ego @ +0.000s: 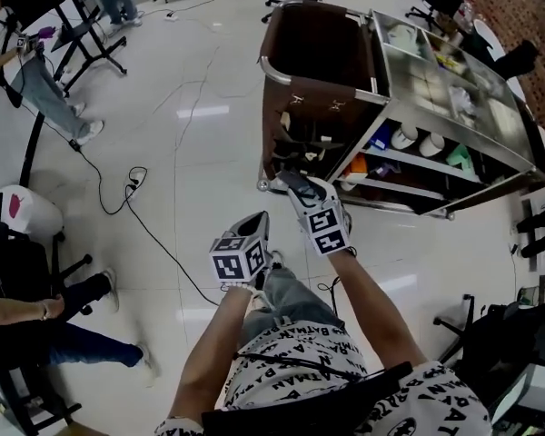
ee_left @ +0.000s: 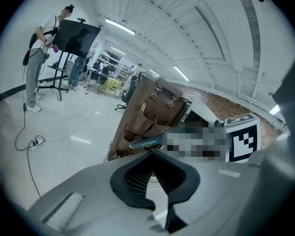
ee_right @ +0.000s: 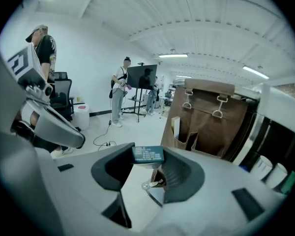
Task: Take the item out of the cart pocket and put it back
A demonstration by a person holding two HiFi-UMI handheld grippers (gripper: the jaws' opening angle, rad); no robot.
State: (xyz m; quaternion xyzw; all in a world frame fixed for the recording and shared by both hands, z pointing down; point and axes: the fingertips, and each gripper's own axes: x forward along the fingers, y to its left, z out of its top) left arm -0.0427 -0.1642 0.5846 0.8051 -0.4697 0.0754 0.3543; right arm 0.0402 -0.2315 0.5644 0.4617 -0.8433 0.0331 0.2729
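A flat dark blue packet (ee_right: pixel 146 154) with white print sits between the tips of my right gripper (ee_right: pixel 148 157), which is shut on it in the air, short of the cart. The left gripper view shows the same packet (ee_left: pixel 146 142) held level in front of the brown cloth bag (ee_left: pixel 152 112). The bag (ego: pixel 313 80) hangs on the cart's near end, and its pockets (ee_right: pixel 191 139) face me; one holds a pale flat item (ee_right: pixel 176 127). My right gripper (ego: pixel 291 182) reaches toward the bag's lower edge. My left gripper (ego: pixel 259 218) hangs back beside it, tips together on nothing (ee_left: pixel 152 154).
The steel cart (ego: pixel 454 166) carries bottles and supplies on its shelves. A black cable (ego: pixel 132 184) runs across the glossy white floor. A person sits at the lower left (ego: pixel 36 316), others stand by a monitor stand (ego: pixel 82 34). Office chairs stand behind the cart.
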